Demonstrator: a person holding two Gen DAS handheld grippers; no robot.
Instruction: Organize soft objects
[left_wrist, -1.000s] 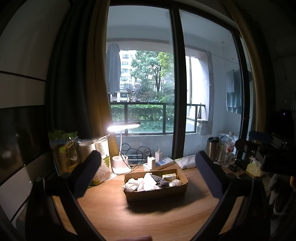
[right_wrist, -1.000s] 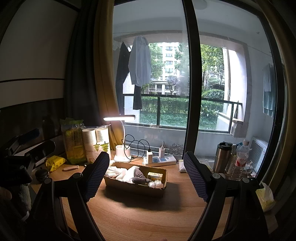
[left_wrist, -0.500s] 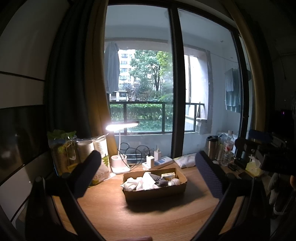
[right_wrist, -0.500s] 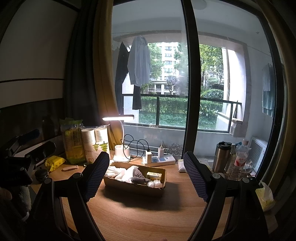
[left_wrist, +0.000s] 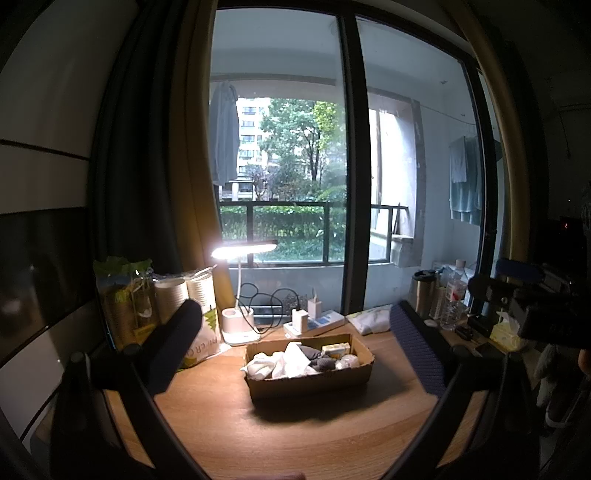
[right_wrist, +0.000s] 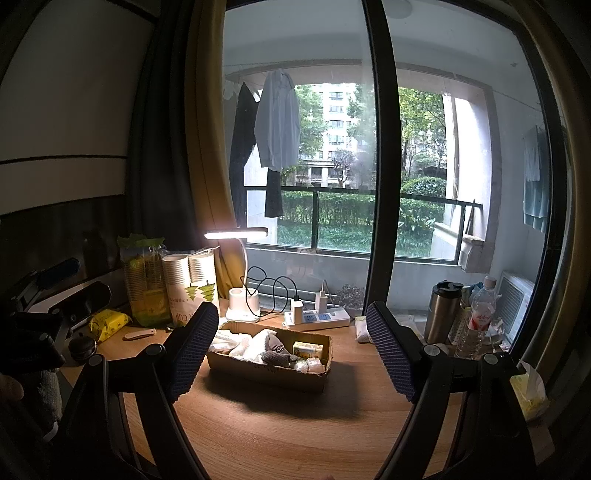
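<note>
A cardboard box (left_wrist: 310, 376) full of white and grey cloths (left_wrist: 280, 363) sits on the wooden desk (left_wrist: 295, 435), near the lit lamp (left_wrist: 240, 325). The left gripper (left_wrist: 295, 347) and the right gripper (right_wrist: 291, 354) both hang above the desk, jaws wide apart and empty.

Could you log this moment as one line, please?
left gripper: open | right gripper: open | box: full, untouched
</note>
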